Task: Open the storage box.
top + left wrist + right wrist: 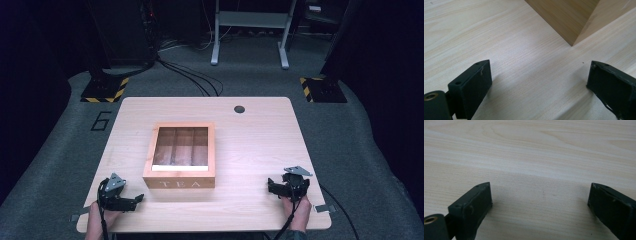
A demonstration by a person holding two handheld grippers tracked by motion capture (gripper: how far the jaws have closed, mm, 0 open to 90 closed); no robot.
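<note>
Wooden tea box (180,155) sits closed mid-desk (260,145); my left gripper (131,202) and right gripper (274,187) rest wide open, empty; next, likely its lid

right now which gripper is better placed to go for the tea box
Left, probably. The left gripper sits beside the tea box's front left corner, open and aimed toward it; that corner shows just ahead in its own view. The right gripper is open too, but more bare table lies between.
</note>
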